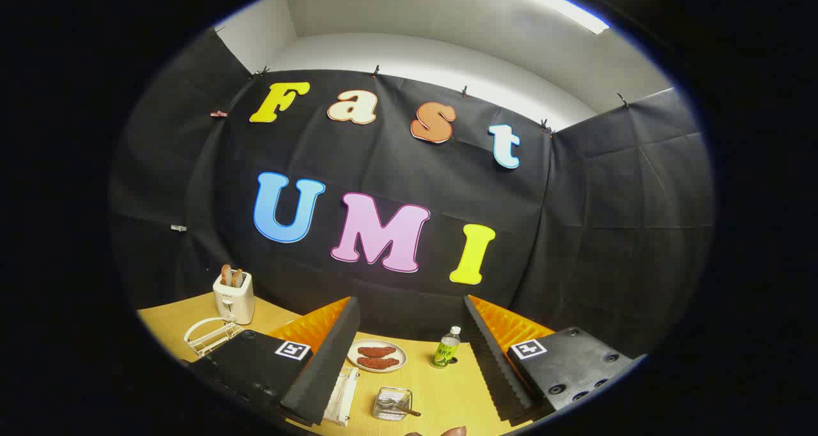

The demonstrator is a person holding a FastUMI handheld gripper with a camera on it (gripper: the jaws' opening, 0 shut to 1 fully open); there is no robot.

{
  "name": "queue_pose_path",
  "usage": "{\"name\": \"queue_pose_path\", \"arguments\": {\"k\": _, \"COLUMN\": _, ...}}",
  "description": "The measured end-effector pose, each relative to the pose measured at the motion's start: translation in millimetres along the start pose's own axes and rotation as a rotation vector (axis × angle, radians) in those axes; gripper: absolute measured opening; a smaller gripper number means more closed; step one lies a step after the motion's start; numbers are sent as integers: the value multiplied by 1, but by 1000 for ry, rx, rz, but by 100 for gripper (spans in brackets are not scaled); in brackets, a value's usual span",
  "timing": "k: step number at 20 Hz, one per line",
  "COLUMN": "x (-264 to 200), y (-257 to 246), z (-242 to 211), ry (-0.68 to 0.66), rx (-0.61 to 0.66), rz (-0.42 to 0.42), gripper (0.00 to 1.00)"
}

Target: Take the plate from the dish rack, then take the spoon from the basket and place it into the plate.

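Gripper view looks out over a wooden table (441,385) toward the booth's black cloth wall. Both fingers of the gripper (409,359) stand wide apart with nothing between them but open air and the table below.

Between the fingers, close in, sits a small clear basket (392,403) with the spoon (404,409) lying in it, its handle sticking out toward the right finger. Beyond the basket, also between the fingers, rests a plate (377,355) carrying two reddish-brown pieces of food (376,357). Right of that plate, near the right finger, a small bottle (447,347) of green drink stands upright.

Beside the inner edge of the left finger lies a white object (341,396), partly hidden; whether it is a rack or a plate in a rack I cannot tell. Outside the left finger, a white wire dish rack (208,334) sits on the table, and beyond it a white toaster (233,295) with two slices of toast poking out of the top.

At the near edge of the table, a small rounded bit of something dark red-brown (455,431) peeks in, too little of it to identify.
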State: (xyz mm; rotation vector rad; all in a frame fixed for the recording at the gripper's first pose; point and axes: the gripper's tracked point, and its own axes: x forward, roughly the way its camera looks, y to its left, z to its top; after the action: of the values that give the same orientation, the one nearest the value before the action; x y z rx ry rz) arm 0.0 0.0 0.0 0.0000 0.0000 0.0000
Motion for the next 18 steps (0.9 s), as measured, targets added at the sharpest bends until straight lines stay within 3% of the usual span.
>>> {"name": "queue_pose_path", "arguments": {"k": 18, "x": -3, "y": 9, "z": -5, "ry": 24, "rx": -12, "rz": 11, "gripper": 97}}
